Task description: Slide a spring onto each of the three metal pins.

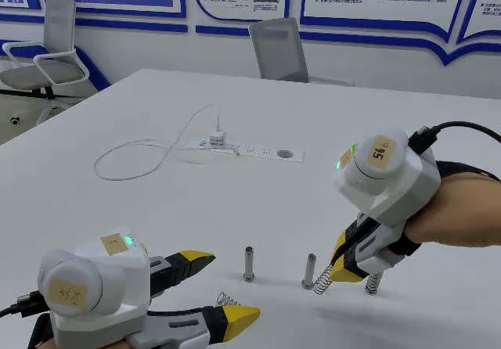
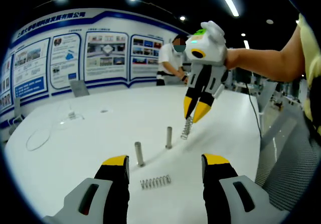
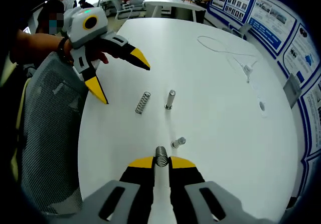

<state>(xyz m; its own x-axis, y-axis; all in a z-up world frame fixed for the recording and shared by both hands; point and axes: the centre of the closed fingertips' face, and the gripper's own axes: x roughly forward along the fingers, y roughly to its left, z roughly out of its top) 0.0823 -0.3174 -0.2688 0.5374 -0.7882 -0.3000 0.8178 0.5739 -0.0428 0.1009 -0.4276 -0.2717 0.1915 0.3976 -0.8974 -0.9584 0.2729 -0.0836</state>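
Two bare metal pins (image 1: 249, 263) (image 1: 308, 271) stand upright on the white table (image 1: 156, 200). Further right an upright spring (image 1: 374, 283) stands half hidden behind my right gripper (image 1: 343, 269); it seems to sit on a third pin. That gripper is shut on a spring (image 1: 322, 280) (image 3: 160, 156) held just right of the middle pin (image 3: 178, 142). Another spring (image 1: 227, 298) (image 2: 155, 182) lies flat on the table between the jaws of my open left gripper (image 1: 223, 290) (image 2: 165, 161). In the left gripper view the right gripper (image 2: 196, 111) hangs over the pins.
A white power strip (image 1: 250, 151) with a looping cable (image 1: 133, 161) lies mid-table. Grey chairs (image 1: 278, 48) (image 1: 47, 55) stand beyond the far edge. A mesh chair (image 3: 45, 133) sits beside the near edge, and a person (image 2: 170, 58) stands at the back.
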